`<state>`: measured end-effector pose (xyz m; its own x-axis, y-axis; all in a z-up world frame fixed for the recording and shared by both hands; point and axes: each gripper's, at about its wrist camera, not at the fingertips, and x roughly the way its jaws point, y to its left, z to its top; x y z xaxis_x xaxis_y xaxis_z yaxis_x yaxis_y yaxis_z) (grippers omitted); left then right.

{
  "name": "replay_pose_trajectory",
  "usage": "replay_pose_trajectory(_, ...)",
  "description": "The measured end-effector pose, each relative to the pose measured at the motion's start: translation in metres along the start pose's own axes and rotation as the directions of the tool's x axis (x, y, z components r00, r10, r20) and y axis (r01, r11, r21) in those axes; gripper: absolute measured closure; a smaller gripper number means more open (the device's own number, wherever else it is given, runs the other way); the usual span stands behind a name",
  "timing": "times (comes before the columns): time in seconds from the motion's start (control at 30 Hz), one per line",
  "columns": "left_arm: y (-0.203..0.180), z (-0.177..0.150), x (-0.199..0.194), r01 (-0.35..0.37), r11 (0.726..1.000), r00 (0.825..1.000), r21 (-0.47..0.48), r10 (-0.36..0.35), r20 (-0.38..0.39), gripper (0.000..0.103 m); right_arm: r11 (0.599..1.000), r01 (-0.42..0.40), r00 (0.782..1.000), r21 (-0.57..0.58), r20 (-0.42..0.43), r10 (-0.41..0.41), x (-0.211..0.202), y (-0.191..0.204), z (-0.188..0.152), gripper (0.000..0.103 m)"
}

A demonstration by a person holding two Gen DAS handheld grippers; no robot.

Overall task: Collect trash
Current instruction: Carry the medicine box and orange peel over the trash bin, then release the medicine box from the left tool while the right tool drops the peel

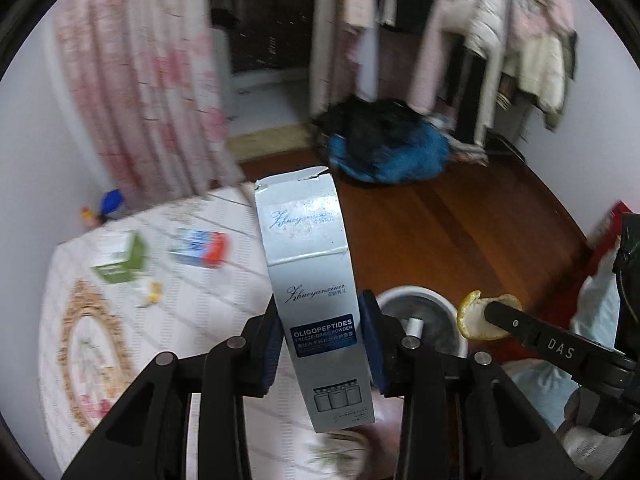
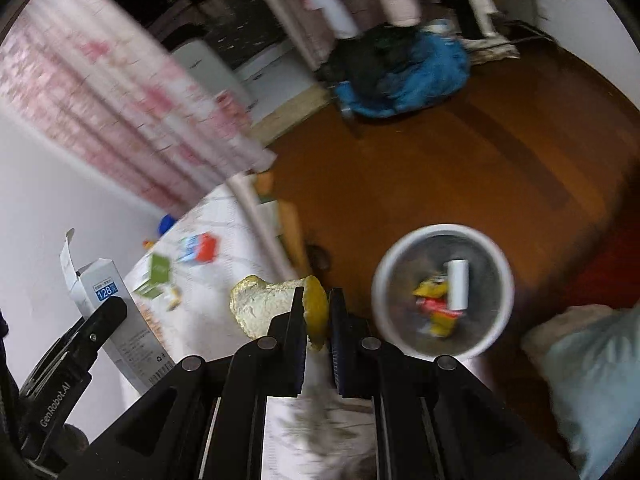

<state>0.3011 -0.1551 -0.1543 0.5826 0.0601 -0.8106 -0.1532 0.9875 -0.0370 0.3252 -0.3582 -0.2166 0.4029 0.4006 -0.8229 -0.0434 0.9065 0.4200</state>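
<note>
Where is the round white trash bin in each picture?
Left wrist: white trash bin sits low, right of centre, partly behind the gripper-held grey box.
Right wrist: white trash bin sits right of centre, fully visible on the floor.
Shared landmark: blue clothes heap.

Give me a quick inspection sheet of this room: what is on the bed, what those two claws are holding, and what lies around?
Surface: quilted floral bedspread.
Job's things: white trash bin on the wooden floor, holding a white tube and colourful wrappers.
Clutter: green carton and red-and-blue carton lie on the bed.
Grippers: left gripper is shut on an upright white Oligopeptides box; right gripper is shut on a piece of citrus peel.
Cables: nothing seen.
Surroundings: pink floral curtain, hanging clothes, blue-and-black heap on the floor.
</note>
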Motion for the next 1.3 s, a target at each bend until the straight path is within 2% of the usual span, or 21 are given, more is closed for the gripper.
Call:
replay_pose_trajectory(0.13, -0.046, -0.002, 0.041, 0.058, 0.998, 0.996, 0.039, -0.054, -0.077, 0.07, 0.996, 0.071, 0.997, 0.058, -0.029, -0.069, 0.012, -0.059, 0.005, 0.092)
replay_pose_trajectory(0.33, -0.096, -0.007, 0.112, 0.118, 0.988, 0.973, 0.099, -0.095, -0.213, 0.07, 0.981, 0.147, 0.983, 0.13, -0.133, -0.13, 0.062, -0.131, 0.008, 0.092)
replay_pose_trajectory(0.53, -0.121, -0.01, 0.16, 0.143, 0.977, 0.953, 0.158, -0.093, -0.287, 0.067, 0.968, 0.202, 0.962, 0.145, -0.215, -0.169, 0.119, -0.159, 0.009, 0.092)
replay_pose_trajectory(0.7, -0.126, -0.02, 0.182, 0.14, 0.979, 0.94, 0.147, -0.085, -0.329, 0.067, 0.965, 0.246, 0.938, 0.092, -0.275, -0.213, 0.157, -0.17, 0.007, 0.091)
replay_pose_trajectory(0.73, -0.126, -0.02, 0.185, 0.136, 0.98, 0.939, 0.149, -0.079, -0.334, 0.061, 0.961, 0.265, 0.929, 0.077, -0.288, -0.233, 0.163, -0.17, 0.006, 0.09)
replay_pose_trajectory(0.77, -0.127, -0.02, 0.188, 0.123, 0.981, 0.94, 0.152, -0.066, -0.333, 0.05, 0.957, 0.282, 0.92, 0.063, -0.301, -0.251, 0.17, -0.171, 0.004, 0.087)
replay_pose_trajectory(0.8, -0.125, -0.022, 0.189, 0.112, 0.982, 0.942, 0.152, -0.056, -0.331, 0.041, 0.954, 0.294, 0.913, 0.052, -0.309, -0.265, 0.174, -0.173, 0.003, 0.07)
replay_pose_trajectory(0.83, -0.123, -0.024, 0.189, 0.104, 0.984, 0.942, 0.148, -0.05, -0.331, 0.022, 0.952, 0.303, 0.911, 0.047, -0.309, -0.275, 0.175, -0.173, 0.001, 0.047)
replay_pose_trajectory(0.87, -0.121, -0.026, 0.19, 0.097, 0.985, 0.941, 0.145, -0.043, -0.335, 0.012, 0.948, 0.316, 0.907, 0.037, -0.306, -0.291, 0.176, -0.174, 0.0, 0.037)
replay_pose_trajectory(0.9, -0.121, -0.028, 0.191, 0.089, 0.986, 0.94, 0.144, -0.035, -0.34, 0.01, 0.944, 0.33, 0.902, 0.023, -0.304, -0.308, 0.177, -0.173, -0.001, 0.023)
replay_pose_trajectory(0.97, -0.118, -0.031, 0.192, 0.073, 0.986, 0.936, 0.148, -0.017, -0.352, 0.007, 0.94, 0.34, 0.896, 0.011, -0.306, -0.32, 0.177, -0.172, -0.003, 0.02)
replay_pose_trajectory(1.03, -0.115, -0.033, 0.192, 0.061, 0.986, 0.936, 0.155, -0.003, -0.353, 0.007, 0.934, 0.358, 0.886, 0.0, -0.314, -0.34, 0.176, -0.171, -0.005, 0.003)
replay_pose_trajectory(1.07, -0.115, -0.034, 0.191, 0.06, 0.986, 0.936, 0.155, -0.001, -0.353, 0.006, 0.933, 0.361, 0.886, -0.003, -0.312, -0.344, 0.174, -0.17, -0.005, 0.001)
replay_pose_trajectory(1.3, -0.107, -0.029, 0.18, 0.04, 0.988, 0.942, 0.148, 0.012, -0.336, 0.006, 0.923, 0.384, 0.881, -0.018, -0.291, -0.373, 0.155, -0.163, -0.003, 0.001)
